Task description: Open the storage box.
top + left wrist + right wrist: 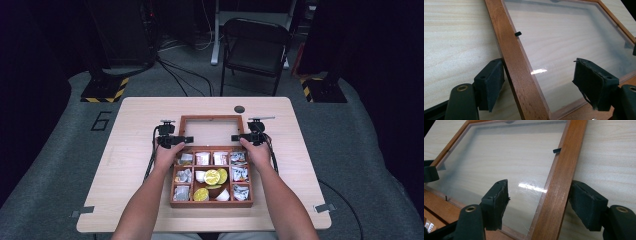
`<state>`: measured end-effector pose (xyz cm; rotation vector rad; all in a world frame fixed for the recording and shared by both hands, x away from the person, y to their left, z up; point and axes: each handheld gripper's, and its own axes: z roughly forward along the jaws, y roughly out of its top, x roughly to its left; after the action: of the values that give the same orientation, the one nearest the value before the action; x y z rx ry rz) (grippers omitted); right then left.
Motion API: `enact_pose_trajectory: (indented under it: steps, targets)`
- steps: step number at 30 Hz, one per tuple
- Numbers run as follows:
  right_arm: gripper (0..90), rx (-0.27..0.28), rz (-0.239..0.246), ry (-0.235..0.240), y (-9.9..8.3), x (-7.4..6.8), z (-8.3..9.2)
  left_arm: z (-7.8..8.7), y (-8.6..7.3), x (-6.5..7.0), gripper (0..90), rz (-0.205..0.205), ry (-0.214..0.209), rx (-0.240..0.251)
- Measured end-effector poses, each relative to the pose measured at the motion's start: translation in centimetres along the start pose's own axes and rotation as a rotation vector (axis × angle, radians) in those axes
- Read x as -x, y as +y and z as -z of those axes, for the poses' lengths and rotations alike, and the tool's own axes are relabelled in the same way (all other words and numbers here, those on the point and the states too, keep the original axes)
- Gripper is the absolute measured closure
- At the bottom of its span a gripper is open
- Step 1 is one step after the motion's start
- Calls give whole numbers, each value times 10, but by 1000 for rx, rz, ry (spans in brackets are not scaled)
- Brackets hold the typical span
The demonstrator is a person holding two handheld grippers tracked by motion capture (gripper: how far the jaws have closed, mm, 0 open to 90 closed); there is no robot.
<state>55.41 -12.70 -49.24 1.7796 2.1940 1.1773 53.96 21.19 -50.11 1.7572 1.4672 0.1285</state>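
A wooden box [212, 204] with several compartments sits at the table's near middle, holding silvery packets [183, 176] and yellow-lidded cups [212, 177]. Its glass-paned lid [211, 118] lies open and flat behind it. My left gripper [188, 139] [541, 75] is open and straddles the lid's left wooden rail [516, 70]; one pad [491, 82] sits close against the rail's outer side, the other pad [594, 82] hovers over the glass. My right gripper [234, 137] [540, 195] is open astride the right rail [556, 190], with a gap on the glass side.
The light wooden table [135, 125] has bare room left and right of the box. A small black round cap [239, 109] sits in the tabletop behind the lid. A black folding chair [255, 45] stands beyond the far edge.
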Motion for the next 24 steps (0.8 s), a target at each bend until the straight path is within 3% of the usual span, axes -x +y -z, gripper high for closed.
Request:
enact_pose_trajectory:
  steps: [6, 17, 20, 24]
  targets:
    - [317, -18, -41, 4, 0, 0, -1, -1, -1, -1, 246, 15, -1, -12]
    - [315, -17, -42, 2, -1, 1, -2, -1, 0, -2, 246, 20, -5, -10]
    - [302, -12, -18, -13, 0, 0, -2, -1, -1, -2, 247, 25, -6, -10]
    - [306, -15, -49, -3, -1, 0, -2, -1, 0, -2, 249, 23, -5, -11]
